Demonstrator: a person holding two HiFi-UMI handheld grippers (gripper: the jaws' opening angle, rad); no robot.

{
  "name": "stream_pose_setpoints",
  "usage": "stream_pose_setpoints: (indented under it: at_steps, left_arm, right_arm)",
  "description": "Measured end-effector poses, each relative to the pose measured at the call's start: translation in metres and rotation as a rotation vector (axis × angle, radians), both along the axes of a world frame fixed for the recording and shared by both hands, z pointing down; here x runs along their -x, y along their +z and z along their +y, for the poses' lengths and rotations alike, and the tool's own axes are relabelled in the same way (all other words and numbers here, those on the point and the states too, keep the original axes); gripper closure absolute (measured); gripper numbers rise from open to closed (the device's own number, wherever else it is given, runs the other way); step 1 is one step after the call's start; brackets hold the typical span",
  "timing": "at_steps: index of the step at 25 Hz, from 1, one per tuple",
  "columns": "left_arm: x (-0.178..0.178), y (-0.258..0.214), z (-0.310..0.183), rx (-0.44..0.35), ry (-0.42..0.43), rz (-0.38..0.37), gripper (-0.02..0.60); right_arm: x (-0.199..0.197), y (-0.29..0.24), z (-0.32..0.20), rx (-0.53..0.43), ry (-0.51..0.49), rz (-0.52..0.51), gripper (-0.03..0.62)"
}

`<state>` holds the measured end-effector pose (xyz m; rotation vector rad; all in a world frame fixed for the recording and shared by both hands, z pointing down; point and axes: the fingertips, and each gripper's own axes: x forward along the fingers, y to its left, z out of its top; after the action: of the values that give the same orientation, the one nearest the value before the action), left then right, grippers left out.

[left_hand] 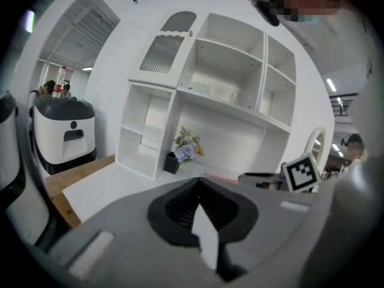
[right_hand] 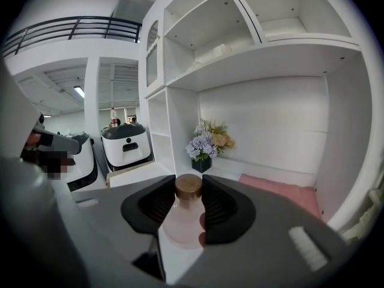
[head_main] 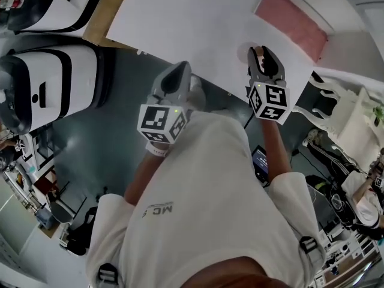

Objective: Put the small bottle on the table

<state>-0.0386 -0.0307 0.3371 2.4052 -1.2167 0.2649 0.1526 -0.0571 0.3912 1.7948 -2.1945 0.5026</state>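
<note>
Pointing cap-up, small bottle in right gripper

small bottle: frosted, translucent; cap: matt; table: smooth matt white; mat: cloth

We hold both arms forward, side by side. Our left gripper has its jaws together, and our right gripper clamps the small bottle.

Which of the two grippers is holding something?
The right gripper: its jaws clamp a small pink bottle with a brown cap. The left gripper has its jaws together with nothing between them.
</note>
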Motion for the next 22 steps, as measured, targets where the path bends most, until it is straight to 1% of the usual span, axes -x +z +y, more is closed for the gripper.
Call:
stream_pose_setpoints:
  at_steps: [3, 9, 14, 18, 22]
  left_arm:
    - [0.015, 0.013, -0.028, 0.013, 0.028, -0.005, 0.581]
    - [0.029, 0.033, -0.068, 0.022, 0.031, -0.033, 0.581]
    - [0.043, 0.05, -0.093, 0.037, -0.008, -0.044, 0.581]
    - [0.052, 0.067, -0.103, 0.051, -0.048, -0.066, 0.581]
    - [0.052, 0.081, -0.11, 0.065, -0.08, -0.074, 0.581]
  right_arm:
    - [0.017, 0.008, -0.023, 0.001, 0.014, 0.002, 0.457]
    - [0.035, 0.023, -0.061, 0.01, 0.016, -0.002, 0.457]
    - [0.056, 0.039, -0.087, 0.016, -0.025, 0.006, 0.457]
    - [0.071, 0.06, -0.104, 0.028, -0.049, 0.01, 0.457]
    - [0.08, 0.079, -0.116, 0.034, -0.09, 0.012, 0.457]
